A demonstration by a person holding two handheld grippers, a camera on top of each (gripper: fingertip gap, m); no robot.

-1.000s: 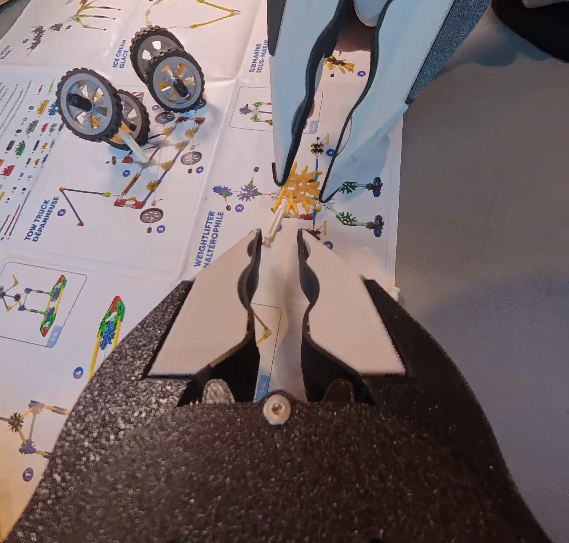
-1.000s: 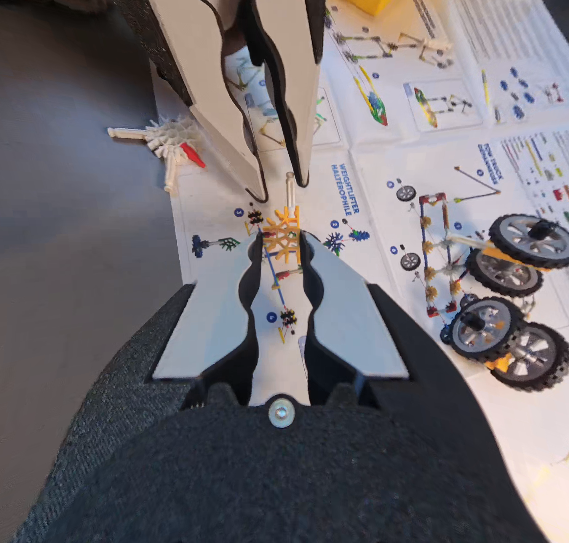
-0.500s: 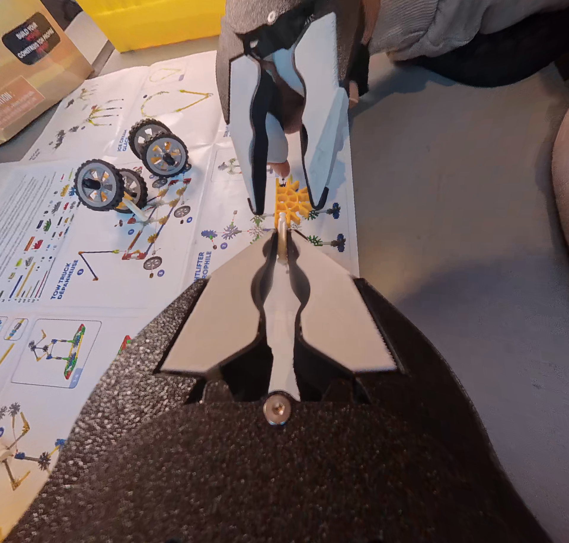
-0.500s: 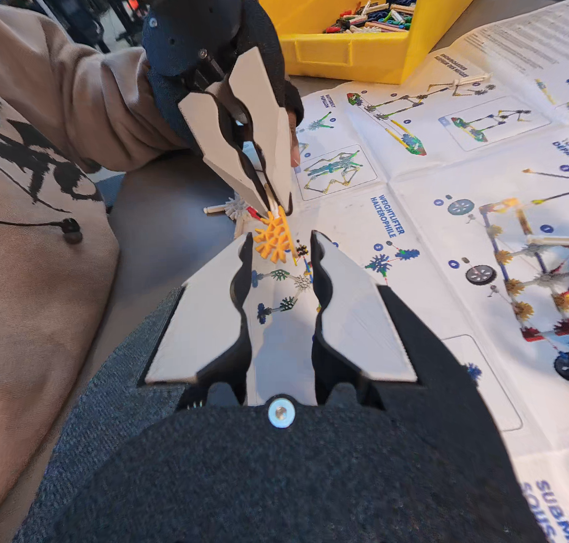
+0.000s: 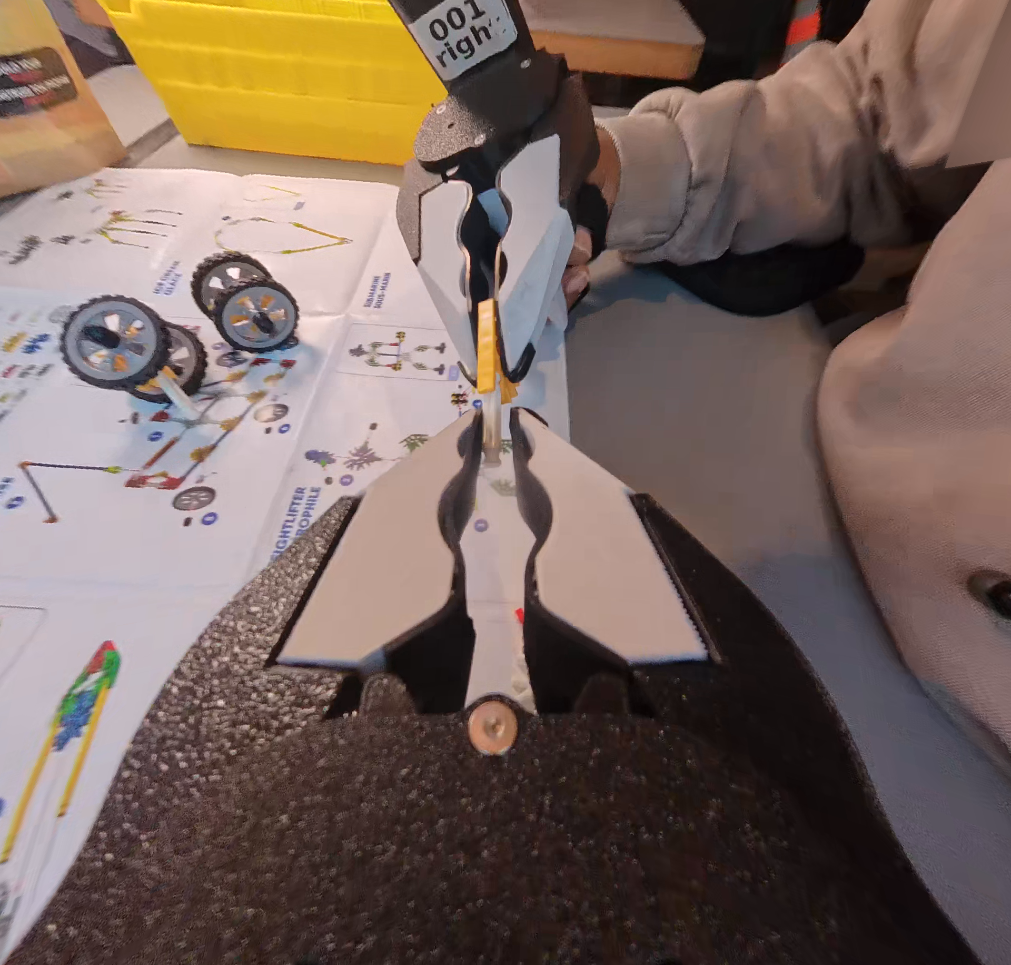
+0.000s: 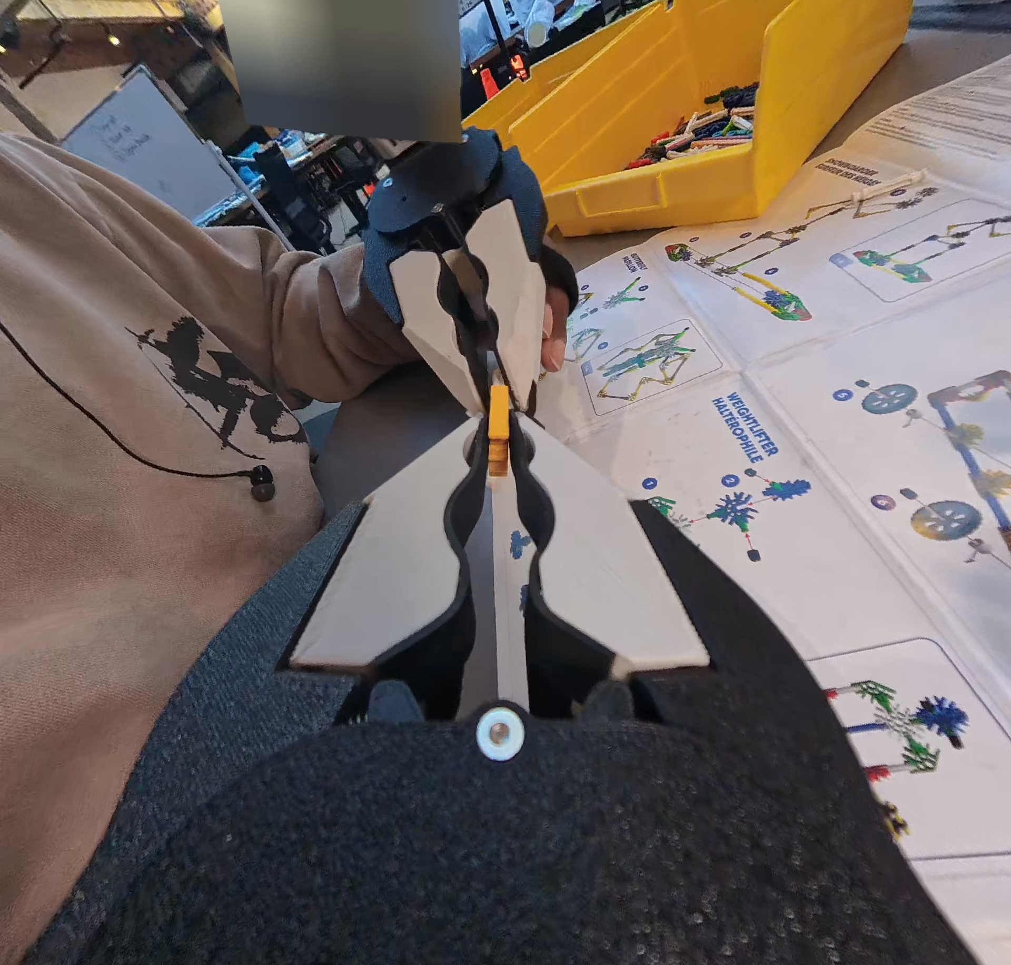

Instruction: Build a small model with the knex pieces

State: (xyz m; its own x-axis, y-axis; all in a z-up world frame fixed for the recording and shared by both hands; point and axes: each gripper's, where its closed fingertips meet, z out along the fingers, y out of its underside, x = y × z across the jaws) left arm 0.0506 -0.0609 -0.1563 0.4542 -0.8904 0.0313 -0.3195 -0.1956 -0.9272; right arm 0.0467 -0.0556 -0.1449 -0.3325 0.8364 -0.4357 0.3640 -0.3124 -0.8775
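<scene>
My left gripper point(image 5: 495, 416) is shut on a short white rod point(image 5: 491, 435) and holds it above the instruction sheet point(image 5: 164, 528). My right gripper point(image 5: 492, 372) faces it tip to tip and is shut on a yellow snowflake-shaped connector point(image 5: 486, 337), seen edge-on. The rod's far end meets the connector. In the right wrist view my right gripper point(image 6: 499, 419) pinches the connector point(image 6: 498, 446), and the left gripper point(image 6: 501, 407) is right behind it with a bit of the rod point(image 6: 497, 378) showing. Whether the rod is seated in the connector is hidden.
A wheeled model point(image 5: 164, 337) stands on the sheet to the left. A yellow bin point(image 6: 711, 90) with several loose parts is at the back, and a cardboard box point(image 5: 38, 90) at far left. The person's sweatshirt point(image 6: 109, 446) is close by the grey table point(image 5: 684, 501). Both grippers' tips are close together, under 4 cm apart. From the right gripper's tips to the wheeled model point(image 5: 164, 337) is close to 15 cm.
Both grippers were open around the pieces on the sheet. The left shut on the rod first, then the right shut on the connector. Both have risen off the sheet, and the connector has turned edge-on.
</scene>
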